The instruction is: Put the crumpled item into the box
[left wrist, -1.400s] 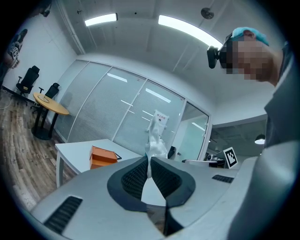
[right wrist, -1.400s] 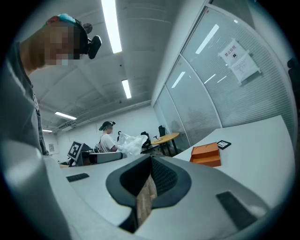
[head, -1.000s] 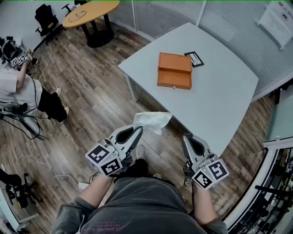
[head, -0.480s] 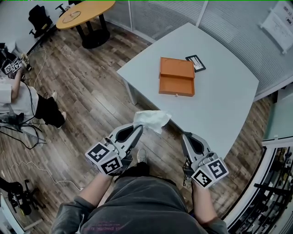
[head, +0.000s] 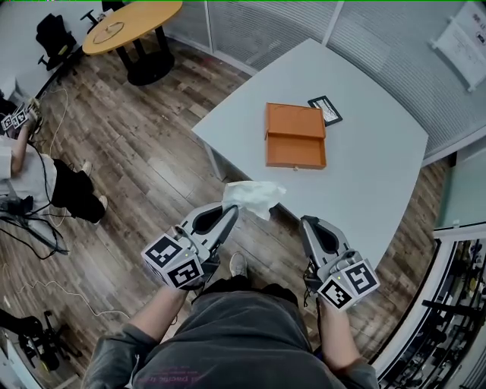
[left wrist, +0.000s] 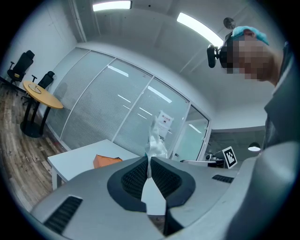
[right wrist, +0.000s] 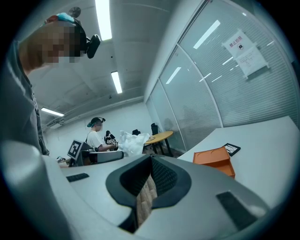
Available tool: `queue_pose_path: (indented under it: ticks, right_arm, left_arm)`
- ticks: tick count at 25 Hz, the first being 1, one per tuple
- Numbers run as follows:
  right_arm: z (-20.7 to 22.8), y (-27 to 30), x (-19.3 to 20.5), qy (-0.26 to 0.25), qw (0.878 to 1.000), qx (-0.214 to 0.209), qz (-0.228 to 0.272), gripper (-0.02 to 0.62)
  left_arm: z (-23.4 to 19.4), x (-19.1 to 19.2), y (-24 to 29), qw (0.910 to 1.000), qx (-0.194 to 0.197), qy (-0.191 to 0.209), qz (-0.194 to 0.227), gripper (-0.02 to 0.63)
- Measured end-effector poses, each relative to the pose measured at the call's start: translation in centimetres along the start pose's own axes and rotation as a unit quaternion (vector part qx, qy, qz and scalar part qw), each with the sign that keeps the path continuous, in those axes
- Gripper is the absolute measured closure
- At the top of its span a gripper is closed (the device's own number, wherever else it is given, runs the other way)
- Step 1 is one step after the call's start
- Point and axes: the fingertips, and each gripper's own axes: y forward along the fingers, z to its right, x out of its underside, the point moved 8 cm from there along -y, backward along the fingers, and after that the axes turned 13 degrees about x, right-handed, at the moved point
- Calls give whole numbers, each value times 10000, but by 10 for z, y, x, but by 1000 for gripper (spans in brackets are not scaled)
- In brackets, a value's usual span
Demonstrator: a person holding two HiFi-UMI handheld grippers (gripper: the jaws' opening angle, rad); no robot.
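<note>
A crumpled white paper item (head: pixel 254 197) sticks out from the tips of my left gripper (head: pixel 228 210), which is shut on it over the wooden floor, short of the table's near corner. In the left gripper view the item (left wrist: pixel 156 140) rises between the closed pads. The orange box (head: pixel 295 135) lies on the white table (head: pixel 364 175), ahead of both grippers, and shows too as the box (left wrist: pixel 106 161) and the box (right wrist: pixel 214 157). My right gripper (head: pixel 307 222) is level with the left one, shut, with nothing in it.
A black card (head: pixel 324 110) lies just beyond the box. A round wooden table (head: pixel 131 20) and office chairs stand far left. A seated person (head: pixel 30 171) with cables is at the left edge. Glass walls run behind the white table.
Both grippers have travelled together toward the white table with the crumpled item still held. The table corner and box sit nearer in the head view.
</note>
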Motion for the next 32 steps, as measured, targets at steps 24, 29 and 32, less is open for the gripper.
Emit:
queue_pose_path:
  ticks: [24,29,32]
  right_arm:
    - [40,58,-30,43,9999,128,13,591]
    - [63,80,-35,60,10000,5,-30,591]
    - [78,91,-41,72,9999,-52,-63,591]
  left_arm:
    - [-58,-22,54,9998,134,-89,-94,571]
    - [-73,-20,81,9998,75,-95,-180,571]
    - [-83,-22,97,9997,28,-106,-218,571]
